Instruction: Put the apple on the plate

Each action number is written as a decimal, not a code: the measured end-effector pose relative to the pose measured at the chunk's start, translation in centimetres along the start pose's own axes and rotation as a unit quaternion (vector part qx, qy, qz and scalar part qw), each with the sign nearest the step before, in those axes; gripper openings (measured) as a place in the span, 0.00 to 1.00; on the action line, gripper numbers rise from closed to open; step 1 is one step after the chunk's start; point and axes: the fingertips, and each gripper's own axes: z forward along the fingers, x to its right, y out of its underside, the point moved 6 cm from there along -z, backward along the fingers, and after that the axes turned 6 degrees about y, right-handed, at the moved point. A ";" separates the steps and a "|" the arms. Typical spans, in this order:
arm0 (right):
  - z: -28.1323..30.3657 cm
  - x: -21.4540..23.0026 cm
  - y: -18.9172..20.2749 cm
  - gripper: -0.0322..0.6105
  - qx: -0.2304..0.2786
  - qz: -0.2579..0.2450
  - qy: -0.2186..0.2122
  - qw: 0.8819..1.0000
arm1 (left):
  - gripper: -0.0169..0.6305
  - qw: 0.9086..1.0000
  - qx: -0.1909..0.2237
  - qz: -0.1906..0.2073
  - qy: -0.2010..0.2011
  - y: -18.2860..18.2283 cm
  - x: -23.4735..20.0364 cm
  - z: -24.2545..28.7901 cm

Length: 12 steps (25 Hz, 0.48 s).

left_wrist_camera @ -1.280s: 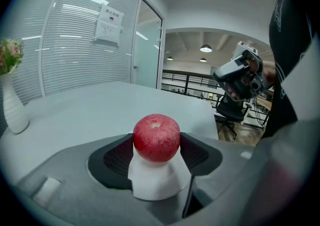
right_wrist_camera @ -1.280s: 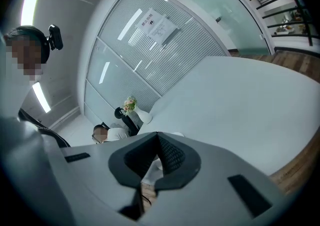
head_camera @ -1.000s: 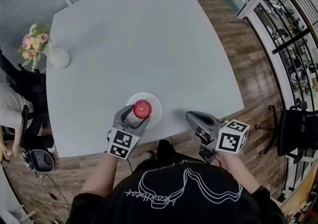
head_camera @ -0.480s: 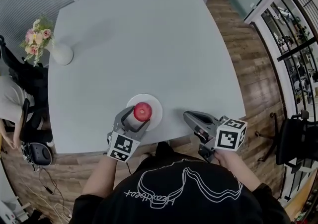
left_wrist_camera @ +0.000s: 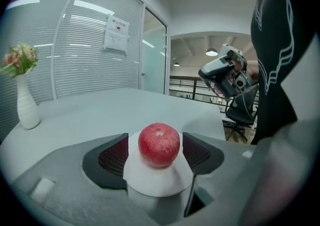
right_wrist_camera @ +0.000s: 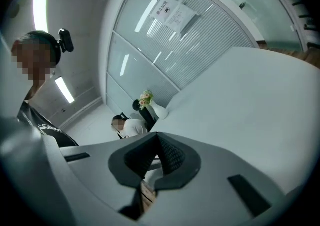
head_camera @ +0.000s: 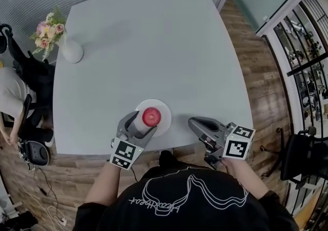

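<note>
The red apple (head_camera: pixel 151 117) rests on the small white plate (head_camera: pixel 164 109) near the table's front edge. My left gripper (head_camera: pixel 143 121) reaches over the plate with a jaw on each side of the apple (left_wrist_camera: pixel 159 145). Its jaws are opening, and a gap shows between each dark pad (left_wrist_camera: pixel 114 157) and the fruit, which rests on the plate (left_wrist_camera: pixel 150 184). My right gripper (head_camera: pixel 192 122) hovers at the table edge to the right of the plate. Its pads (right_wrist_camera: pixel 169 153) meet at the tips with nothing between them. It also shows in the left gripper view as the right gripper (left_wrist_camera: pixel 223 75), raised above the table.
The grey table (head_camera: pixel 154 45) carries a white vase of flowers (head_camera: pixel 69 50) at its far left corner. A person sits beyond the table's left side (head_camera: pixel 10 97). A black office chair (head_camera: pixel 302 148) stands on the wooden floor at the right.
The apple stays on the plate while the left jaws have eased apart from it. The right gripper has shifted slightly along the table edge. The head camera has tilted a little.
</note>
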 end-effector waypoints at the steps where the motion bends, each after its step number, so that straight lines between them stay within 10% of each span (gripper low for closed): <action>1: 0.1 -0.6 -0.2 0.06 0.007 -0.005 -0.014 1.000 | 0.53 1.000 0.009 -0.012 -0.007 -0.4 -0.2 -0.6; 12: -1.3 -6.2 0.4 0.06 0.026 -0.035 -0.046 0.998 | 0.53 0.983 0.091 -0.161 -0.011 -6.2 1.1 -10.6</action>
